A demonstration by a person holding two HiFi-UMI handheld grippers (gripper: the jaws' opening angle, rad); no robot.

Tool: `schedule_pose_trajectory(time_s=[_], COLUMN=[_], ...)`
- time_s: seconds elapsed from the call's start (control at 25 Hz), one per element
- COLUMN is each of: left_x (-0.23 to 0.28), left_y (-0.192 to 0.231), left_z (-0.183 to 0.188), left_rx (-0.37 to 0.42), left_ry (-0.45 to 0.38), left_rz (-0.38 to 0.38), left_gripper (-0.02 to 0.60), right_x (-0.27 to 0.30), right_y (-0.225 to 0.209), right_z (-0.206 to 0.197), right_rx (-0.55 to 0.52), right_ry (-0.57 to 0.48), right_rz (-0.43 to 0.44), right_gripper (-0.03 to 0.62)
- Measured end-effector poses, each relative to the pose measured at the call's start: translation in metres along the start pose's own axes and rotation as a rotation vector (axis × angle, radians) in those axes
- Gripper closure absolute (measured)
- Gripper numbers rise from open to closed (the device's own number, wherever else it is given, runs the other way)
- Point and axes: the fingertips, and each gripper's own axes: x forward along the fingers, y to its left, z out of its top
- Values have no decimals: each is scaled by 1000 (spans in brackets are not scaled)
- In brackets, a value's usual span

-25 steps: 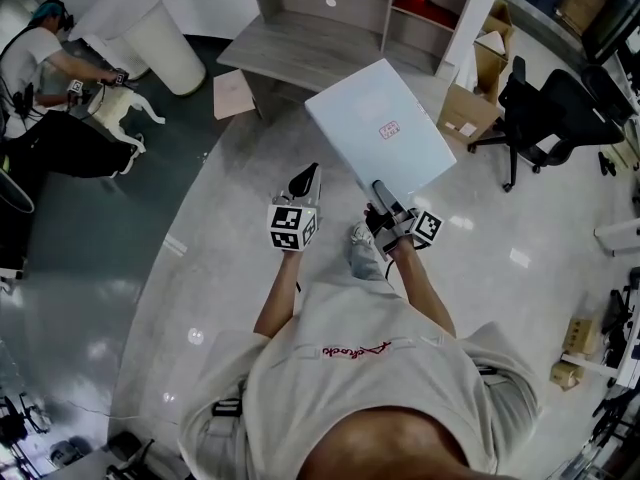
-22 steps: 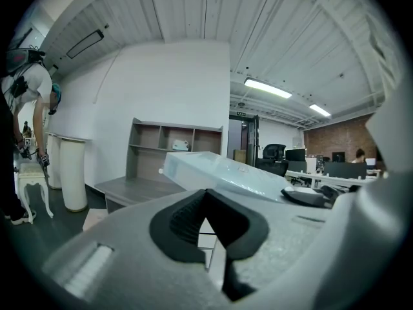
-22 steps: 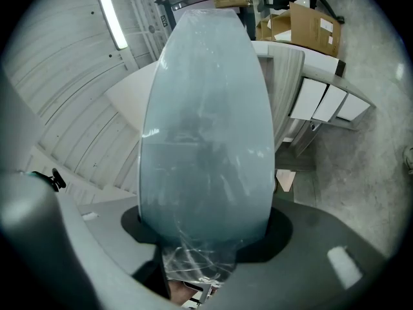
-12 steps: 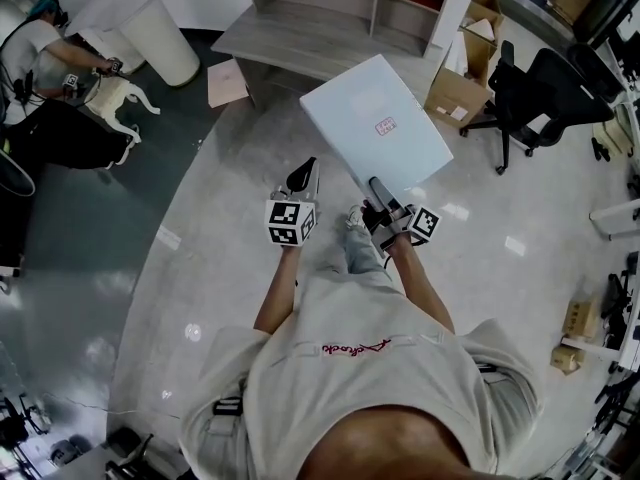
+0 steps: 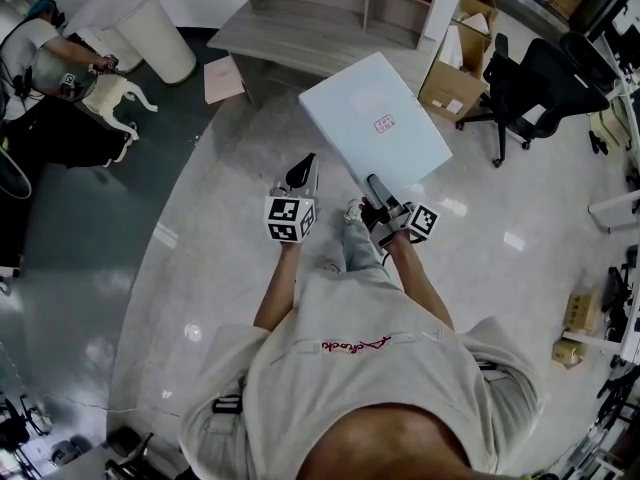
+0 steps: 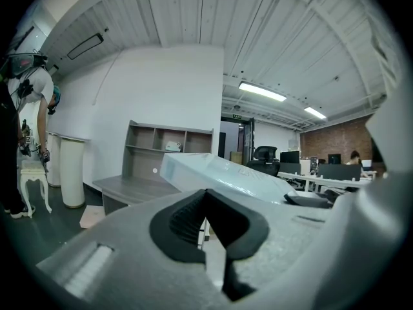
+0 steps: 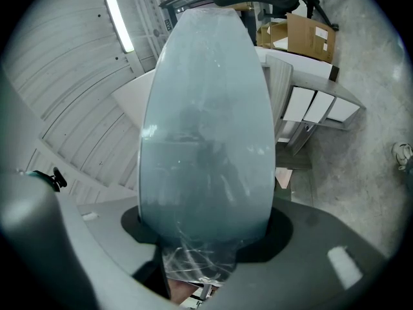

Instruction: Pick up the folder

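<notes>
The folder (image 5: 375,128) is a large pale blue flat case with a small red label. It hangs tilted in the air over the floor, and my right gripper (image 5: 380,190) is shut on its near edge. In the right gripper view the folder (image 7: 206,134) fills the middle and runs away from the jaws of my right gripper (image 7: 205,254). My left gripper (image 5: 302,171) hangs to the left of the folder, apart from it, shut and with nothing in it. In the left gripper view the pads of my left gripper (image 6: 210,228) meet, and the folder (image 6: 226,173) shows beyond them.
A grey desk with shelves (image 5: 300,33) stands ahead. Cardboard boxes (image 5: 455,83) and a black office chair (image 5: 545,78) are at the right. At the far left are a white round stand (image 5: 155,33) and another person (image 5: 30,58) beside a small white stool (image 5: 115,96).
Both grippers and the held folder have drifted together over the floor, and the desk and chair have slid toward the top of the head view. The grip on the folder is unchanged.
</notes>
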Motion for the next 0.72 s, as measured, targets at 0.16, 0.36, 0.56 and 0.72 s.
schedule_pose_trajectory(time_s=[0.16, 0.36, 0.56, 0.72], left_x=[-4, -4, -2, -1], left_y=[-3, -5, -7, -8], left_z=[-1, -3, -5, -7], left_rx=[3, 5, 6, 6], left_ry=[1, 2, 7, 9], left_rz=[-1, -4, -10, -12], left_gripper=[581, 581, 581, 581], right_x=[-5, -8, -10, -11], right_y=[0, -1, -2, -3], right_z=[-3, -3, -2, -2], right_rx=[1, -5, -2, -4], right_ry=[-3, -7, -7, -6], right_rz=[-4, -4, -9, -12], right_gripper=[309, 309, 309, 309])
